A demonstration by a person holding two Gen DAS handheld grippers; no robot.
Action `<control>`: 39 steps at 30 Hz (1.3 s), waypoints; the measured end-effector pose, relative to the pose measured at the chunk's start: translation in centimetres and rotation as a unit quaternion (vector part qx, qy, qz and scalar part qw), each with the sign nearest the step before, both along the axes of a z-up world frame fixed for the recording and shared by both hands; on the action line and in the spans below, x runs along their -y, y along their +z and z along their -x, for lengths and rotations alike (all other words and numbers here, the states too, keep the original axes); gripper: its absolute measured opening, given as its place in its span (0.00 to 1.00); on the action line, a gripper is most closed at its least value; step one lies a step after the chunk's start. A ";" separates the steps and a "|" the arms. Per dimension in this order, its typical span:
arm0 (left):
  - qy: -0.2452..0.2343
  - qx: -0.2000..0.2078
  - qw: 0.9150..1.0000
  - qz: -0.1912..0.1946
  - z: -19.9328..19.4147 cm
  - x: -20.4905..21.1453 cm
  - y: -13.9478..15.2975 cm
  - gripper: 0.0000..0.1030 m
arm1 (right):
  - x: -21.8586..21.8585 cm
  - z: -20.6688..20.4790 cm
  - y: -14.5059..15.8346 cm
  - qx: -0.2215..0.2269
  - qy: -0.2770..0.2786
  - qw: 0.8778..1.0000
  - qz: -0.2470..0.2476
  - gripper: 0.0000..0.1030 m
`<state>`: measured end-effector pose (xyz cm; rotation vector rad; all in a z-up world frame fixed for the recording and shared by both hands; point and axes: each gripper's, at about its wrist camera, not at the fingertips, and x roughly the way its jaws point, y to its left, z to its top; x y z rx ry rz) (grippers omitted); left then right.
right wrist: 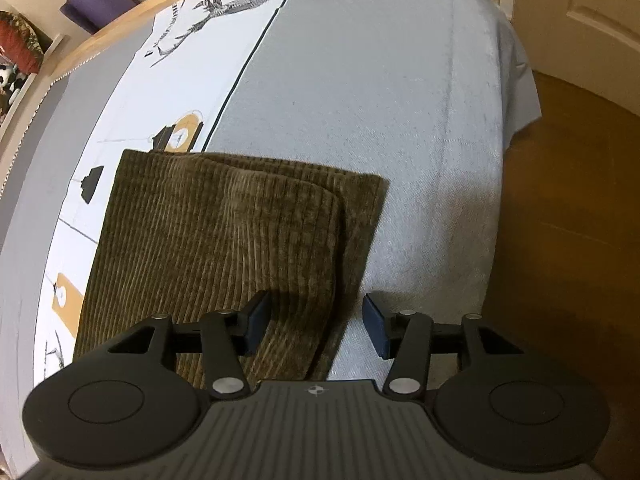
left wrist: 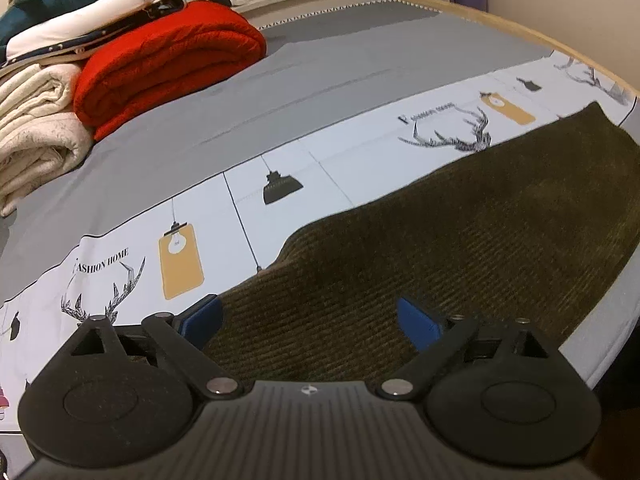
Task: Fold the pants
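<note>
Pants [right wrist: 224, 248] folded on bed [right wrist: 400, 120] | left gripper [left wrist: 310, 322], right gripper [right wrist: 316, 322] fingers apart

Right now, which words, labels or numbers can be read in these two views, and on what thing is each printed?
"ASHION HOME": on the white printed band of the bed cover, beside an antler drawing; a decorated first letter before it is not clear.
The same motif further along the band: too blurred to read.
Small print beside the antlers in the right wrist view: too small to read.
The pants: no label or text visible.
</note>
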<state>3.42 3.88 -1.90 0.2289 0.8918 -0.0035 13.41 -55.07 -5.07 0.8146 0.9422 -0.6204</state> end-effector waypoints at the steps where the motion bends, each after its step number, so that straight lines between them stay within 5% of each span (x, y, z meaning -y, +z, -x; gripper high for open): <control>1: -0.001 -0.001 1.000 -0.001 0.0 0.0 -0.1 0.94 | -0.1 -0.2 0.0 0.002 0.004 1.000 0.008 0.52; 5: 0.000 -0.004 1.000 -0.003 0.1 -0.2 -0.3 0.94 | -0.2 -0.6 -0.4 0.014 -0.004 1.000 0.015 0.47; 7: -0.001 -0.004 1.000 -0.005 0.1 -0.2 -0.3 0.94 | -0.2 -0.7 -0.5 0.015 -0.011 1.000 0.024 0.28; 9: 0.000 -0.004 1.000 -0.007 0.1 -0.3 -0.4 0.94 | -0.6 -0.9 -0.3 0.020 -0.008 0.999 0.036 0.21; 13: 0.006 -0.006 1.000 -0.009 0.1 -0.7 -0.4 0.94 | -2.0 -0.9 1.4 0.035 -0.007 0.997 0.071 0.17; 16: 0.015 -0.002 1.000 -0.007 0.0 -1.1 -0.1 0.94 | -5.1 -0.8 4.5 0.067 0.016 0.989 0.128 0.16; 18: 0.022 -0.001 1.000 -0.003 0.0 -1.3 0.1 0.94 | -9.2 -0.8 7.5 0.106 0.080 0.970 0.205 0.15; 19: 0.025 0.000 1.000 -0.001 0.0 -1.5 0.2 0.94 | -12.3 -0.6 9.2 0.137 0.127 0.948 0.257 0.15; 22: 0.031 0.001 1.000 0.001 0.0 -1.9 0.3 0.94 | -22.7 2.1 11.8 0.234 0.274 0.852 0.379 0.15; 26: 0.039 -0.001 0.999 0.002 0.2 -2.5 0.3 0.94 | -35.8 8.4 9.3 0.300 0.474 0.714 0.419 0.15; 28: 0.045 -0.004 0.999 0.005 0.3 -2.9 0.3 0.94 | -40.5 10.6 6.3 0.284 0.570 0.660 0.399 0.16; 33: 0.055 -0.009 0.998 0.011 0.3 -3.6 0.3 0.94 | -47.8 15.9 -3.5 0.169 0.772 0.493 0.364 0.18; 35: 0.061 -0.010 0.998 0.016 0.4 -4.0 0.4 0.94 | -48.7 17.9 -5.0 0.165 0.777 0.455 0.403 0.23; 36: 0.063 -0.009 0.998 0.019 0.4 -4.1 0.4 0.94 | -48.9 18.2 -4.7 0.166 0.776 0.451 0.408 0.25; 37: 0.064 -0.009 0.998 0.022 0.4 -4.2 0.5 0.94 | -48.9 18.0 -4.2 0.167 0.778 0.460 0.394 0.27; 39: 0.066 -0.009 0.997 0.025 0.3 -4.4 0.6 0.94 | -48.0 17.1 -2.4 0.180 0.776 0.498 0.342 0.31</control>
